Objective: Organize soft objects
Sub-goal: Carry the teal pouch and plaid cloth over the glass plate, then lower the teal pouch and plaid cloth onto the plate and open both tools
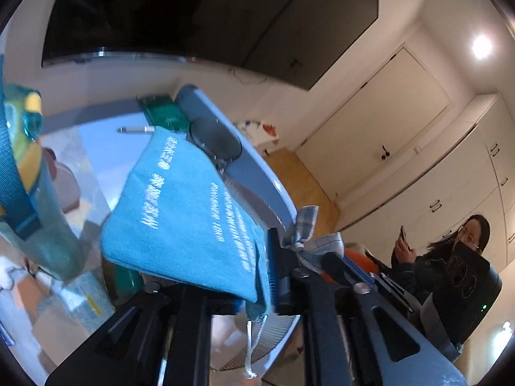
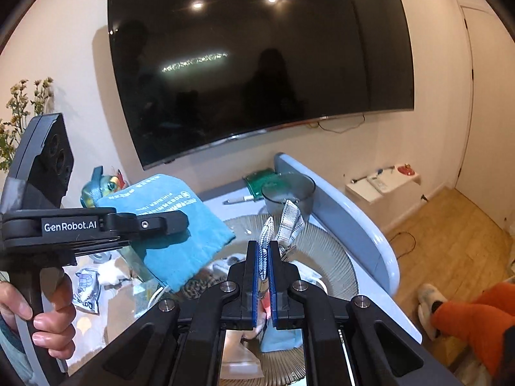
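A blue cloth (image 1: 180, 206) with white print lies over one finger of my left gripper (image 1: 257, 276), hiding that finger. Its folded edge fills the narrow space against the other pad, and a white cord hangs below. From the right wrist view the same blue cloth (image 2: 173, 234) sticks out of the left gripper (image 2: 180, 222), which a hand holds on its side. My right gripper (image 2: 264, 267) is shut on a grey-white checked fabric strip (image 2: 289, 222) whose ends stand up above a ribbed glass plate (image 2: 331, 257). The checked strip (image 1: 305, 225) also shows beside the cloth.
A grey glass cup (image 2: 289, 193), a green box (image 2: 260, 180) and a pen (image 2: 241, 199) stand at the back of the white table (image 2: 363, 225). A clear box (image 1: 74, 167) and packets lie left. A seated person (image 1: 450, 251) is at right; a dark screen hangs behind.
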Available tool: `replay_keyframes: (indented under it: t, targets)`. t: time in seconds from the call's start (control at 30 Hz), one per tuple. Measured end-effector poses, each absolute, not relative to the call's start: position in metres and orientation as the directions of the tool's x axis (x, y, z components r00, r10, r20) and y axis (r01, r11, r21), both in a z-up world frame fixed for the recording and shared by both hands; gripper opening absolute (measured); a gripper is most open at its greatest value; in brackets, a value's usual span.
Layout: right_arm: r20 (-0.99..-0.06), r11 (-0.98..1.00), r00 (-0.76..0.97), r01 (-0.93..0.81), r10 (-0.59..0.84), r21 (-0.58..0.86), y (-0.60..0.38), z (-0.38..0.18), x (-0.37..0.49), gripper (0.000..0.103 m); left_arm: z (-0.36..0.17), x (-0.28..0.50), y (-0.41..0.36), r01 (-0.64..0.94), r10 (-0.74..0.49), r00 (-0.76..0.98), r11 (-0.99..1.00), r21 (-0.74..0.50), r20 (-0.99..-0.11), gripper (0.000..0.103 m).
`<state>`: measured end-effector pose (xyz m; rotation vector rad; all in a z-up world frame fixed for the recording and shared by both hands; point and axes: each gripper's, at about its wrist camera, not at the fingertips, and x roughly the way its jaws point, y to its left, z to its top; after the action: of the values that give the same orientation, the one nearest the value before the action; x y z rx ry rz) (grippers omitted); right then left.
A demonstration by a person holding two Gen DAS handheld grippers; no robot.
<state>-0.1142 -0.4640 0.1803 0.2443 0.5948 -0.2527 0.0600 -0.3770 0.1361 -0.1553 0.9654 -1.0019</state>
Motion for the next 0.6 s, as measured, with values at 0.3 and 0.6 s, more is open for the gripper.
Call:
replay_keyframes:
  t: [0.3, 0.6]
  targets:
    - [-0.580, 0.897, 0.800, 0.360, -0.154, 0.257, -0.470, 0.173, -0.123, 0.045, 0.132, 0.056, -0.362, 0.621, -0.769, 0.174, 0.570, -0.538, -0.615, 0.080]
    - [-0.603, 0.857, 0.776, 0.427, -0.183, 0.289, -0.457, 0.170, -0.148, 0.048, 0.139, 0.051, -0.374, 0.707, -0.746, 0.160, 0.544, -0.452, -0.647, 0.081]
